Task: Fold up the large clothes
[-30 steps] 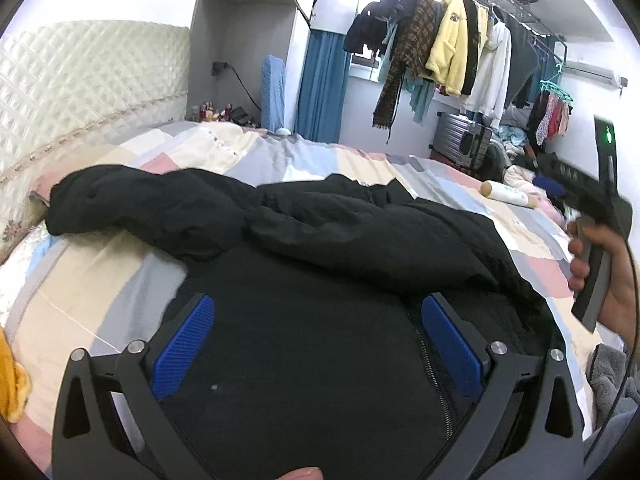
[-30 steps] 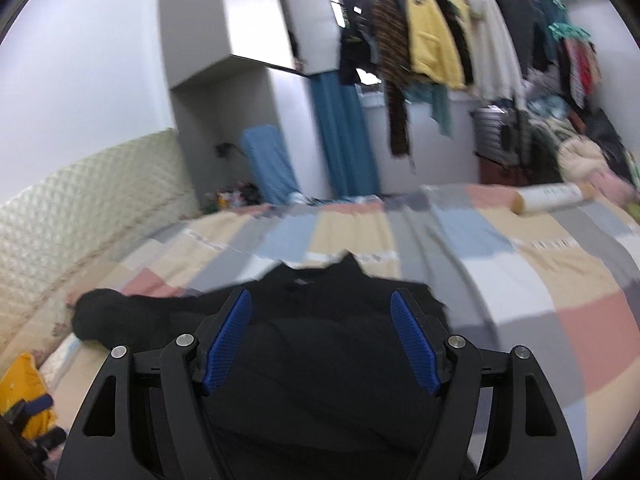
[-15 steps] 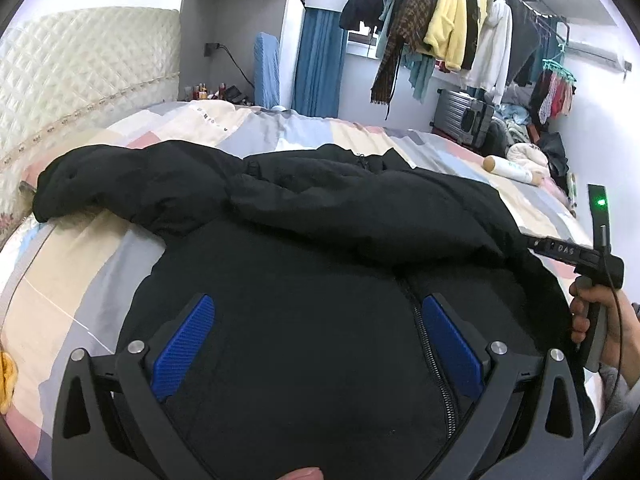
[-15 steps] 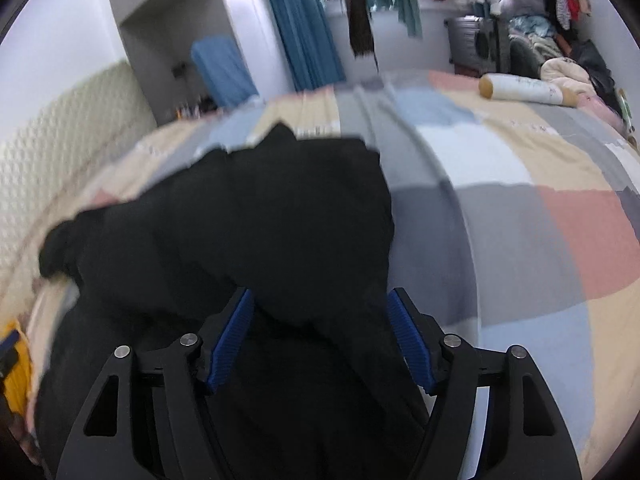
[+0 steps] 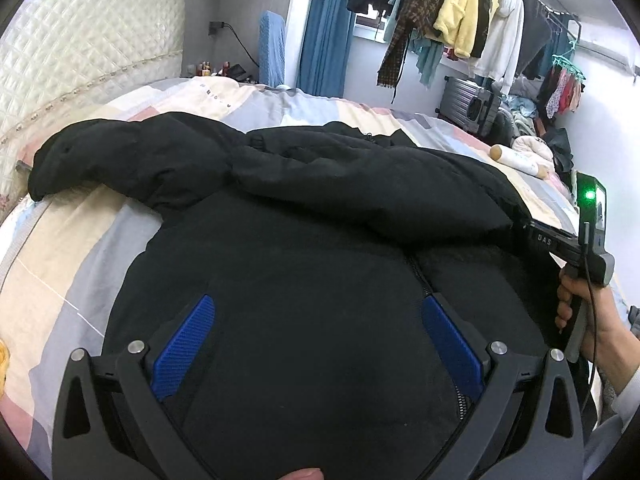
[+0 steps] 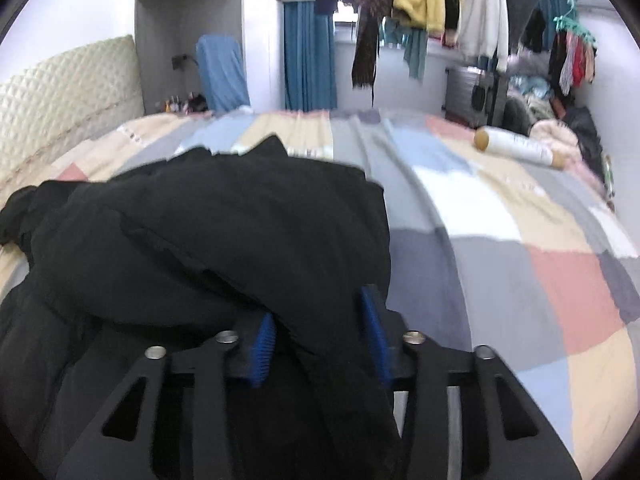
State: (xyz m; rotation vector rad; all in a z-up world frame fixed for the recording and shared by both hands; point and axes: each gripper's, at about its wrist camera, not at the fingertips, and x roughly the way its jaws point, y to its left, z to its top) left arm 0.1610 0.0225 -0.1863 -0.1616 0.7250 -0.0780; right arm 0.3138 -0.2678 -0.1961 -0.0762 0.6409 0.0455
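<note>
I'm clamping the right gripper [image 6: 320, 340] on the black jacket [image 5: 320, 280] edge to fold it inward; fabric is bunching between the pads. I'm hovering the left gripper [image 5: 316, 344], jaws wide apart, over the jacket body spread on the bed [image 6: 500, 240], likely ready to pin it.

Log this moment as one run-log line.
step: fold jacket | left gripper: open above black jacket | right gripper: shut on right sleeve | surface: patchwork bed
</note>
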